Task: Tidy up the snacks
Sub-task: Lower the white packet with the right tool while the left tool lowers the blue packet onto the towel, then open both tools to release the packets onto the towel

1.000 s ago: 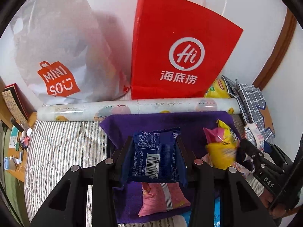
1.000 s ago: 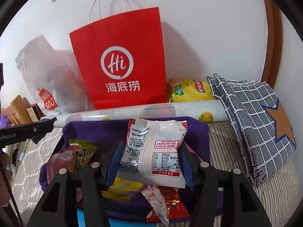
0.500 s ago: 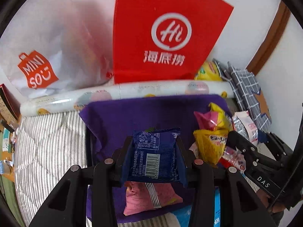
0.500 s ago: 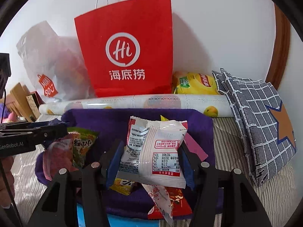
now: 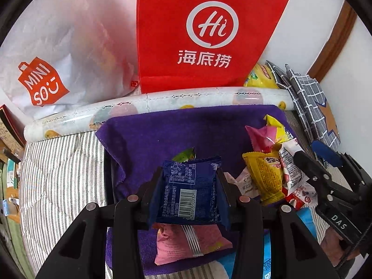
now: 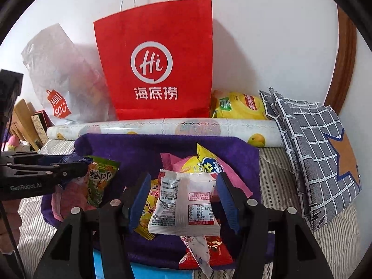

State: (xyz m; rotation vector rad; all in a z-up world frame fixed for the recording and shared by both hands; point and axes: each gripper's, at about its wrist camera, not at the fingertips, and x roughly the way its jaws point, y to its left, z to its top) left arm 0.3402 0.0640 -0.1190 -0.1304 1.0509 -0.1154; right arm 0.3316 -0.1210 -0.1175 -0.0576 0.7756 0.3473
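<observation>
- L gripper (image 5: 189, 174): jaws narrow, pads clamped on both sides of a dark blue packet (image 5: 188, 193), barcode side to cam, held above the purple cloth (image 5: 186, 127).
- Under it, at 6 o'clock in L view: pink packet (image 5: 186, 241) lying on the cloth.
- R gripper (image 6: 183, 179): jaws abt half open and have just been opening; white packet w/ red label (image 6: 186, 204) sits between the fingers, pads apart from its sides, so no grip.
- White packet rests on the snack pile; red packet (image 6: 209, 253) below it at 6, yellow packet (image 6: 146, 211) just beside at 9.
- Green packet (image 6: 100, 179) at 9 o'clock in R view, next to the L gripper's tips.
- L view, 3 o'clock: yellow and pink wrappers heaped by the R gripper.
- Cloth lies on striped bedding (image 5: 58, 162).
- Behind cloth, 12 o'clock: rolled printed sheet (image 5: 162, 100) lying crosswise.
- Past the roll: red paper bag (image 5: 204, 34) upright against the wall; white Miniso bag (image 5: 58, 46) at 10; yellow chip bag (image 6: 237, 105) at 1; folded checked fabric (image 6: 313, 151) at 3.
</observation>
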